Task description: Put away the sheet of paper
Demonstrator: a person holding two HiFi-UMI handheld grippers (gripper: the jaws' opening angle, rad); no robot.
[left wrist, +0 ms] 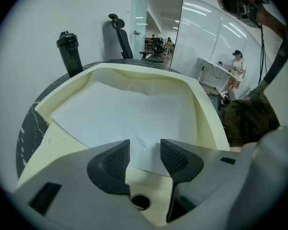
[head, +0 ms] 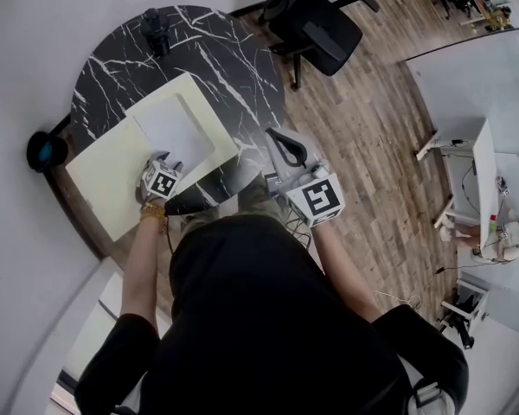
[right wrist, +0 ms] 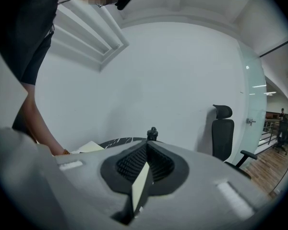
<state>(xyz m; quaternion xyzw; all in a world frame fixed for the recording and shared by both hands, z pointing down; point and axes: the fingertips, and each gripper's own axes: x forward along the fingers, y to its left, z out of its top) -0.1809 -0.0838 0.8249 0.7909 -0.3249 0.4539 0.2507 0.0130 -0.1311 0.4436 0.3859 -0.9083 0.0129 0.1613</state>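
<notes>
**A:** Where is the sheet of paper?

**B:** The white sheet of paper (head: 175, 128) lies flat inside an open pale-yellow folder (head: 104, 180) on a round black marble table (head: 216, 50). A dark bottle (head: 156, 28) stands at the table's far edge, well apart from the folder.

**A:** And the two claws?

**B:** The left gripper (head: 168, 162) hangs low over the folder. Its jaws are partly open, and the near corner of the sheet lies between them, not pinched. The right gripper (head: 281, 145) is off the table's right edge. Its jaws are pressed together on a thin pale-yellow strip (right wrist: 140, 181) seen edge-on. It is probably the folder's cover, though the head view does not confirm that.

**A:** What could go wrong from here?

**B:** The sheet does not look fully settled. Its near corner pokes toward the folder's front lip. If the left jaws close here they could crease or drag that corner. If the cover comes down while the corner sticks out, the paper would get folded or left hanging outside. The right grip is on a very thin edge, so a twist could let it slip, and the cover would drop onto the left gripper. A hard push from the left could also slide the whole folder across the smooth tabletop.
</notes>
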